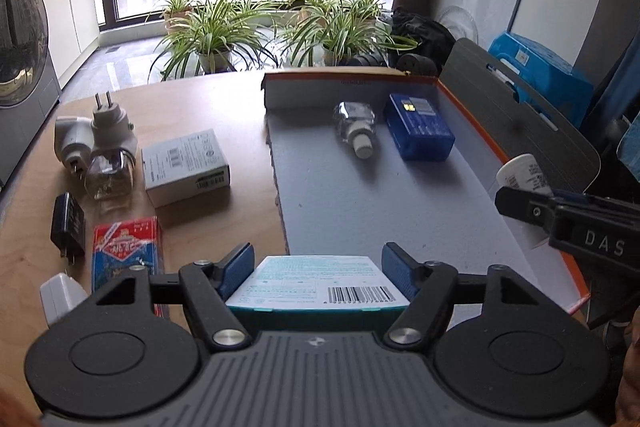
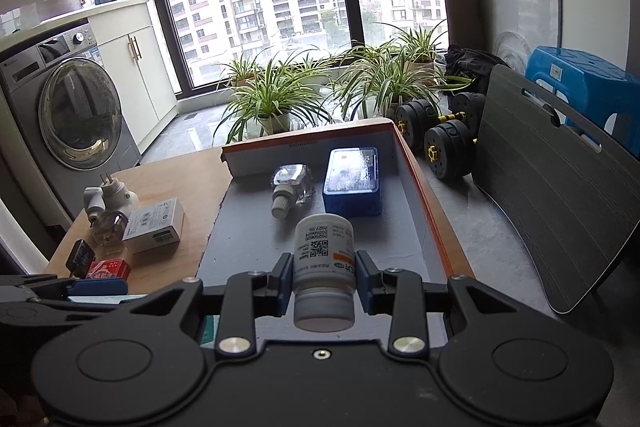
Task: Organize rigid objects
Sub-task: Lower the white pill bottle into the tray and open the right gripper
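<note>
1. Your left hand-held gripper (image 1: pixel 317 251) has a teal-and-white box (image 1: pixel 316 283) between its blue pads, barcode face up, at 6 o'clock in the left wrist view. The pads stand right at the box's sides, but you cannot tell whether they press on it.
2. That box lies at the near edge of the grey tray (image 1: pixel 360 195) with the orange rim.
3. Your right hand-held gripper (image 2: pixel 324 255) is clamped on a white pill bottle (image 2: pixel 324 243), cap towards the camera, above the near part of the tray.
4. Further into the tray, at about 12 o'clock from that bottle, a clear bottle (image 2: pixel 290 187) lies on its side just beside a blue box (image 2: pixel 352 183), which sits to its 3 o'clock.
5. On the counter (image 1: pixel 224 227), at 9 o'clock from the tray, lie a grey carton (image 1: pixel 184 167), two white plug adapters (image 1: pixel 108 123), a glass bottle (image 1: pixel 108 175), a black charger (image 1: pixel 67 227) and a red-and-blue pack (image 1: pixel 126 251).
</note>
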`<action>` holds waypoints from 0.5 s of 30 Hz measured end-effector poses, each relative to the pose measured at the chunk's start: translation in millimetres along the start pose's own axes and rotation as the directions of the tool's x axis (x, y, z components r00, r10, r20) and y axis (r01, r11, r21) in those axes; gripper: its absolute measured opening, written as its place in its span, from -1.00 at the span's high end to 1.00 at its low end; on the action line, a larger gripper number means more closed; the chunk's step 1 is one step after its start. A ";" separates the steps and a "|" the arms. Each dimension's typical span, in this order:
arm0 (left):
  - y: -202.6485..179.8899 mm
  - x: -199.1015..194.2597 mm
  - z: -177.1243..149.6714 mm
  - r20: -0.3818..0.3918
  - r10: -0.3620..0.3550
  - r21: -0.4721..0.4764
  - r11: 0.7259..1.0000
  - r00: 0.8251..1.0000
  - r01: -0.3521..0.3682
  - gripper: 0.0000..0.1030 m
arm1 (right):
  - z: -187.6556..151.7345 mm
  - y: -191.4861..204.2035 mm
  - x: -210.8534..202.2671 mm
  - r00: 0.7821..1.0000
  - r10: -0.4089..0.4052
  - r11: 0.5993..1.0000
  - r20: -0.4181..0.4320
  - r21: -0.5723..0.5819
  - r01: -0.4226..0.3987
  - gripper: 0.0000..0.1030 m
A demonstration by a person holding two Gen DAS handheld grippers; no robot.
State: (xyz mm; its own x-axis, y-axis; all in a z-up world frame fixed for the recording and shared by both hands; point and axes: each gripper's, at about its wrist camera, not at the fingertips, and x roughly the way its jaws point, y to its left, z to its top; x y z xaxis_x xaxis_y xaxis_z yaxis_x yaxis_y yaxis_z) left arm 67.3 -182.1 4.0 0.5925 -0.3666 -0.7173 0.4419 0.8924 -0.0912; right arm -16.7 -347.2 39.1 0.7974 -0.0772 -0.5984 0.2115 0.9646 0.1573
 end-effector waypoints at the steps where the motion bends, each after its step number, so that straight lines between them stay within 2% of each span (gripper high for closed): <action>1: -3.2 0.2 5.0 0.015 0.002 -0.001 1.000 1.000 -0.002 -0.39 | 3.8 -0.5 1.3 1.000 -0.001 1.000 0.004 -0.008 0.001 0.21; 6: -19.7 6.3 25.7 0.072 0.003 -0.009 1.000 0.997 -0.002 -0.39 | 22.5 -5.8 13.5 1.000 0.005 1.000 0.006 -0.029 -0.005 0.21; 15: -34.7 26.7 44.0 0.097 0.023 -0.024 1.000 0.995 -0.020 -0.39 | 42.4 -19.0 39.1 1.000 0.014 1.000 -0.024 -0.017 -0.014 0.21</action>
State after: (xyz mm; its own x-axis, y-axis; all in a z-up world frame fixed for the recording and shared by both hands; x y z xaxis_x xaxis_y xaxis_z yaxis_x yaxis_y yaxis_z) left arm 97.4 -234.5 18.4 0.6649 -0.3702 -0.6487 0.4134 0.9058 -0.0932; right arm 34.4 -379.3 46.1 0.7867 -0.0576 -0.6146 0.1905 0.9697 0.1529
